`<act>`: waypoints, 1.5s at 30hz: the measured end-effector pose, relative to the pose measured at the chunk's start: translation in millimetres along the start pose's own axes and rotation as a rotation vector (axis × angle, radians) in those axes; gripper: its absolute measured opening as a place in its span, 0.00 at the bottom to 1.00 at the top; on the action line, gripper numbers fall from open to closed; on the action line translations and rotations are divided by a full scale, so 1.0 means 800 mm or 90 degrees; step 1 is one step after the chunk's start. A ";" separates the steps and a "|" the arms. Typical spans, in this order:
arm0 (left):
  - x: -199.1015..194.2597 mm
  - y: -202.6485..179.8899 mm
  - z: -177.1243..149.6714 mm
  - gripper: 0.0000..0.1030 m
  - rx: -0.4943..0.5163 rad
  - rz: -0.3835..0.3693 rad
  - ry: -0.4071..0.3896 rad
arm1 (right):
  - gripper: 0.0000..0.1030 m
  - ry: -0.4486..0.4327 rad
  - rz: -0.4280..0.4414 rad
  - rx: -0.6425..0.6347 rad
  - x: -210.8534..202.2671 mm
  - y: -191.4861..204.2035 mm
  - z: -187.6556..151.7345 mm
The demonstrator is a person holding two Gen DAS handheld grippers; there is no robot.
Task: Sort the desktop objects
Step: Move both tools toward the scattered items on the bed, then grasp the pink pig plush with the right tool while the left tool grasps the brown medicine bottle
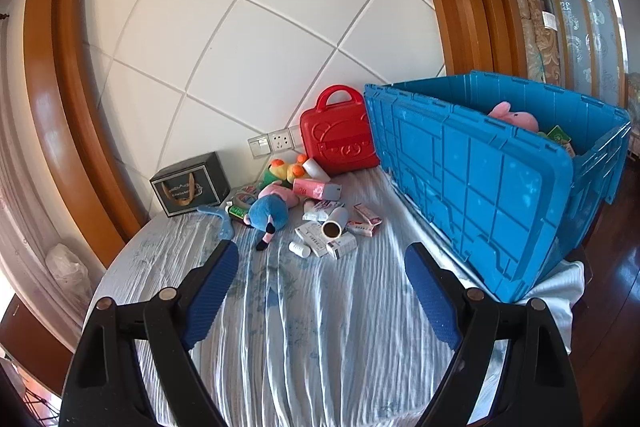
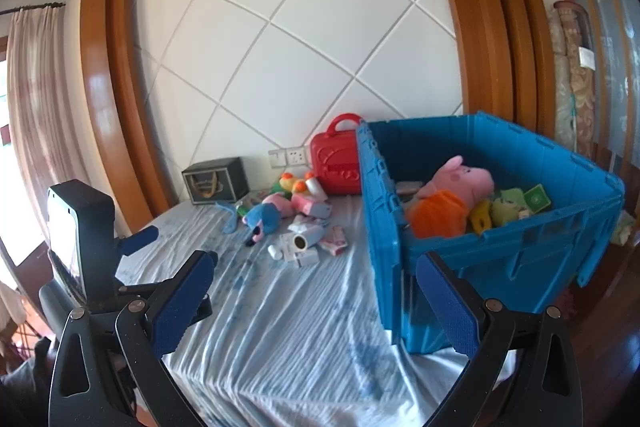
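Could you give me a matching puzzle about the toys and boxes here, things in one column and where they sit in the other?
Things:
1. pink pig plush
2. red case
3. black box
4. cardboard tube

Places:
A. far left, by the wall
B. inside the blue crate
C. lying among the small boxes on the cloth
D. against the wall beside the crate

Pairs: 1-B, 2-D, 3-A, 4-C

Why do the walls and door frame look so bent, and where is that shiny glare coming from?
Both wrist views use fisheye lenses, so the wooden frame and wall panel lines bow into curves. In the right wrist view daylight enters past the curtain, glinting off the frame's varnish. In the left wrist view the bedsheet looks slightly smeared and the corners go dark.
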State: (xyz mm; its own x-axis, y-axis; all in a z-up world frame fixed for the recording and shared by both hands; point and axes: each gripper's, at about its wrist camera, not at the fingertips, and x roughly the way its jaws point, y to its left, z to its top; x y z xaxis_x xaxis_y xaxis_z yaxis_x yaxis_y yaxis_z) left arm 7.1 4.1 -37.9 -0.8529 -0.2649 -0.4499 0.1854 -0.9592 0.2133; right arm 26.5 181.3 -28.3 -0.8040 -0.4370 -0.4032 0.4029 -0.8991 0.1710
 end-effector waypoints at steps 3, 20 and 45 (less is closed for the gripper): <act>0.014 0.013 -0.003 0.83 -0.009 0.006 0.008 | 1.00 0.006 -0.001 -0.009 0.013 0.007 0.001; 0.164 0.133 0.007 0.83 0.012 -0.001 0.042 | 1.00 0.060 -0.038 -0.022 0.198 0.102 0.037; 0.382 0.278 -0.010 0.83 0.028 0.006 0.133 | 1.00 0.273 0.037 0.085 0.548 0.068 0.056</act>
State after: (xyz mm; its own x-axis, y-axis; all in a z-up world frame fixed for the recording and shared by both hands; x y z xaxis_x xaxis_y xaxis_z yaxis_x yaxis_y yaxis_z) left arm -208.2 -290.9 -135.2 -0.7307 -0.2930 -0.6167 0.1678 -0.9526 0.2538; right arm -323.8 -60.1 -155.8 -0.5168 -0.4620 -0.7207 0.3590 -0.8812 0.3075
